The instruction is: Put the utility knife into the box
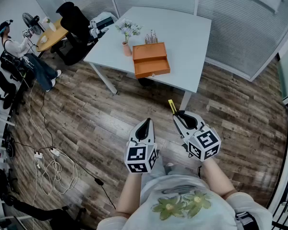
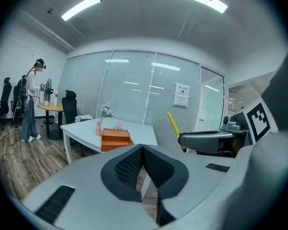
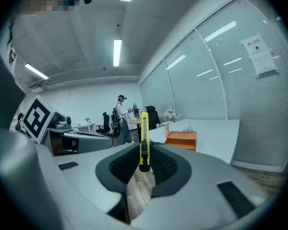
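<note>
My right gripper [image 1: 178,115] is shut on a yellow utility knife [image 1: 172,106], which sticks out past the jaw tips toward the table. In the right gripper view the knife [image 3: 144,137] stands upright between the dark pads. My left gripper [image 1: 144,127] is shut and holds nothing; its pads [image 2: 143,163] meet. Both grippers hang over the wood floor, short of the table. The orange box [image 1: 151,59], with a drawer front, sits near the front edge of the white table [image 1: 182,37]. The same box [image 2: 116,138] appears in the left gripper view, and the right gripper view shows the box [image 3: 181,139] too.
A pink vase with flowers [image 1: 127,35] and small bottles [image 1: 151,37] stand by the box. Glass partition walls run behind and to the right of the table. At far left a person [image 1: 24,51] stands by a round table with black chairs. Cables [image 1: 53,169] lie on the floor at left.
</note>
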A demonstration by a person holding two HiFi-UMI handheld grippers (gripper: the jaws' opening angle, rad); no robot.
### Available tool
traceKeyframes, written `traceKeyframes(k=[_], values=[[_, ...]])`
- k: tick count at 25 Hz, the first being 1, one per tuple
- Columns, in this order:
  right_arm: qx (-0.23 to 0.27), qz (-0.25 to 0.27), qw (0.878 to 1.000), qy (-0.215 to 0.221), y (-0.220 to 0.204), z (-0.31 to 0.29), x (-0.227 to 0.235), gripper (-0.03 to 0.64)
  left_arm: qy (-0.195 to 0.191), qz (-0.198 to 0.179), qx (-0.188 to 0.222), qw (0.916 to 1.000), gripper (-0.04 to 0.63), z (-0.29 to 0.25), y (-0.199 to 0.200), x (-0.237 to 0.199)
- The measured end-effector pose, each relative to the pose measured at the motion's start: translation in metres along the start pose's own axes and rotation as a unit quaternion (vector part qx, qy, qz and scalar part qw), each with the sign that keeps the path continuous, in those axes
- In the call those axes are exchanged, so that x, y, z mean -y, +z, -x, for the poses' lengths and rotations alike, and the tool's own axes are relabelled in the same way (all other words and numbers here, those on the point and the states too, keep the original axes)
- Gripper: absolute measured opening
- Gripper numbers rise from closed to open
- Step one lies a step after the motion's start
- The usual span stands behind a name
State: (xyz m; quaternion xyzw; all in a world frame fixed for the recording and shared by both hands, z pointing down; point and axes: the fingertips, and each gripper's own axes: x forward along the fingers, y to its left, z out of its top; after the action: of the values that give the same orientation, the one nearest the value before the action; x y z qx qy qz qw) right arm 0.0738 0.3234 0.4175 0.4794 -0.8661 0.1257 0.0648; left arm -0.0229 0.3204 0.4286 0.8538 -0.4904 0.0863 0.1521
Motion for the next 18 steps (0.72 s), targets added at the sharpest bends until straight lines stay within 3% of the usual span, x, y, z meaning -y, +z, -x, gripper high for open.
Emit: traceKeyframes(k=[9,18], values=[[0.006,-0.009,1.000,-0.002,0.001,0.007,-0.001,0.069,-0.001,-0.009,0.003,1.0000,0.002,0.004,0.010,0.004],[0.010,-0.004,1.000,-0.008,0.024,-0.057,0.032,0.071,-0.011,-0.015,0.009,0.9998,0.002,-0.054,0.040,-0.034]])
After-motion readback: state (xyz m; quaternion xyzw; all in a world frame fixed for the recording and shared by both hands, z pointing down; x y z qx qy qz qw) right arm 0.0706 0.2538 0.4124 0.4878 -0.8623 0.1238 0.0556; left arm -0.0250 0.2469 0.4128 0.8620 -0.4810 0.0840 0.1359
